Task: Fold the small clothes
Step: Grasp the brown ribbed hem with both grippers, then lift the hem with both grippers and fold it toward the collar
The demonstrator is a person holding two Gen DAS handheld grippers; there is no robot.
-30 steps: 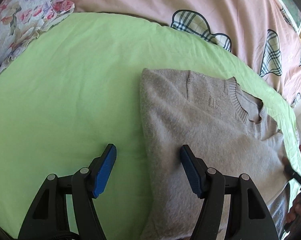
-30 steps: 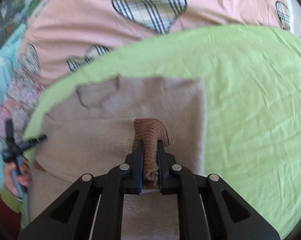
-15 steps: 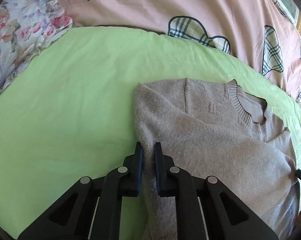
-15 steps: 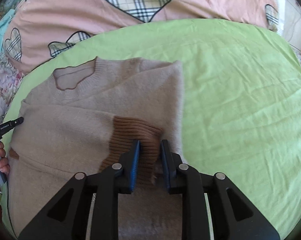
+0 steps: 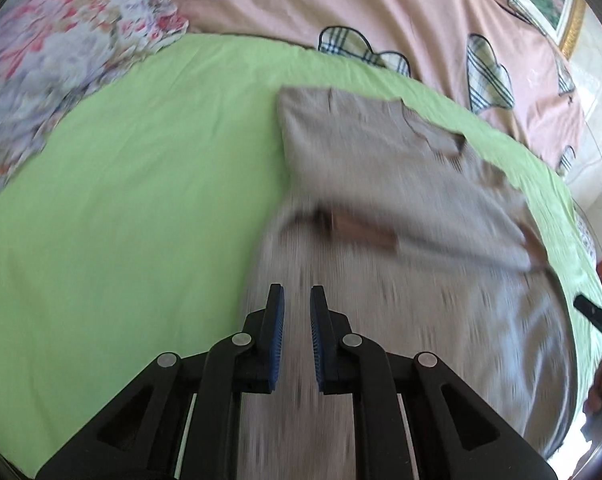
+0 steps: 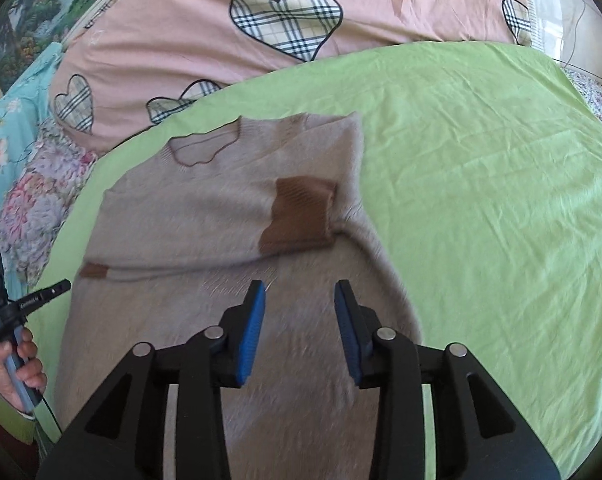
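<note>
A small beige knit sweater (image 6: pixel 205 216) lies on the green sheet (image 6: pixel 481 184), neck hole at the far end. One sleeve is folded across the body, its brown ribbed cuff (image 6: pixel 301 212) lying flat. The sweater also shows, blurred, in the left wrist view (image 5: pixel 381 184), with the brown cuff (image 5: pixel 365 232) on it. My right gripper (image 6: pixel 300 308) is open and empty, hovering over the sweater's lower body just below the cuff. My left gripper (image 5: pixel 297 316) hovers over the sweater's left edge with a narrow gap between its jaws and nothing between them.
A pink quilt with plaid hearts (image 6: pixel 285 28) lies beyond the sheet. Floral bedding (image 5: pixel 53 72) is at the left. A hand holding the other gripper's handle (image 6: pixel 17 356) shows at the left edge of the right wrist view. Bare green sheet spreads to both sides.
My right gripper let go of the brown cuff, opened and drew back. My left gripper, shut on the sweater edge half a second ago, released it, parted slightly and pulled back.
</note>
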